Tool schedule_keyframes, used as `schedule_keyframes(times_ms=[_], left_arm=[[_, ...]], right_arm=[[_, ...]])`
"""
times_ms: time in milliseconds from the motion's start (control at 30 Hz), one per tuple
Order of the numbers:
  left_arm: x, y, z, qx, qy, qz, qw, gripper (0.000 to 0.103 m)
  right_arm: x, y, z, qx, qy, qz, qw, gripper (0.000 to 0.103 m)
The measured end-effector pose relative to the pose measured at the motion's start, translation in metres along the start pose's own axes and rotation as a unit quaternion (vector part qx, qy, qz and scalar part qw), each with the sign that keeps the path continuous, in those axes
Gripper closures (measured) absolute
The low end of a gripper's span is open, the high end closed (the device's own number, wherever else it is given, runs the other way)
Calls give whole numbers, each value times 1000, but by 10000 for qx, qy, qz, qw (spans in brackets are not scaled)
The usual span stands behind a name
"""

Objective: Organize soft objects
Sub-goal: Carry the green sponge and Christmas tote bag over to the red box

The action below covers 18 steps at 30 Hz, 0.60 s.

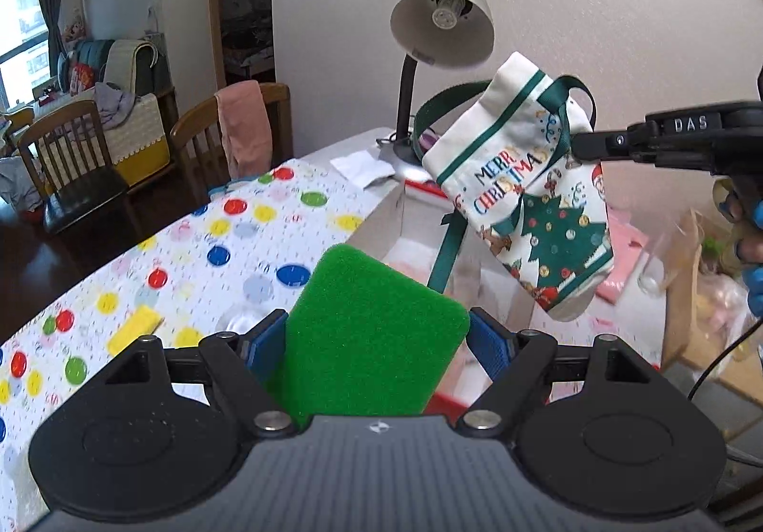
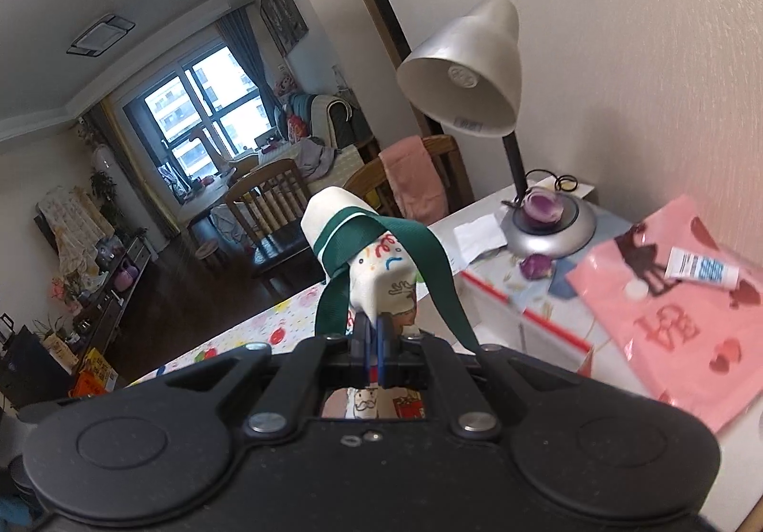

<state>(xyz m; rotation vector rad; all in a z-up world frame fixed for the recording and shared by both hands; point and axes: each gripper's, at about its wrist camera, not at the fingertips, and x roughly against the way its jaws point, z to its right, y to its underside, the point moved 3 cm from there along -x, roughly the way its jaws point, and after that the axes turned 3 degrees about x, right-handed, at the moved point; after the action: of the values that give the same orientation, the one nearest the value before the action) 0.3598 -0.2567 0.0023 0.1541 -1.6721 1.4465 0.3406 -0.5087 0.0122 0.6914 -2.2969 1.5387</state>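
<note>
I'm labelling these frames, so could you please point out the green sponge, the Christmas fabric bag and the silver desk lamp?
Green sponge (image 1: 376, 336), left wrist view, its face.
Christmas fabric bag (image 1: 520, 193), left wrist view, printed front.
Silver desk lamp (image 2: 467, 74), right wrist view, its shade.

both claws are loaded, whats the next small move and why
Probably carry the Christmas bag over the open box and lower it. The right claw pinches it in mid-air, while the left claw holds the green sponge.

One green sponge (image 1: 376, 336), one yellow sponge (image 1: 134, 328), one Christmas bag (image 1: 520, 188), one lamp (image 1: 441, 19), two chairs (image 1: 76, 164)
</note>
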Motion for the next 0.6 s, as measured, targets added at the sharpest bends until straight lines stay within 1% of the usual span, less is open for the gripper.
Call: schedule_keyframes(times_ms=[133,300,600], left_arm=[[-24,-19,12,22,-14,-29,10000,23],[-64,-29,31,-112,-99,-282,9995,23],[-137,-26,43,94,-165,-902,9957,23]], right_arm=[[-15,-9,15,48,30,-73,10000,101],[-40,-12,33,35,91,-216,9997,101],[-98,12,56,120,292,-996,9945,101]])
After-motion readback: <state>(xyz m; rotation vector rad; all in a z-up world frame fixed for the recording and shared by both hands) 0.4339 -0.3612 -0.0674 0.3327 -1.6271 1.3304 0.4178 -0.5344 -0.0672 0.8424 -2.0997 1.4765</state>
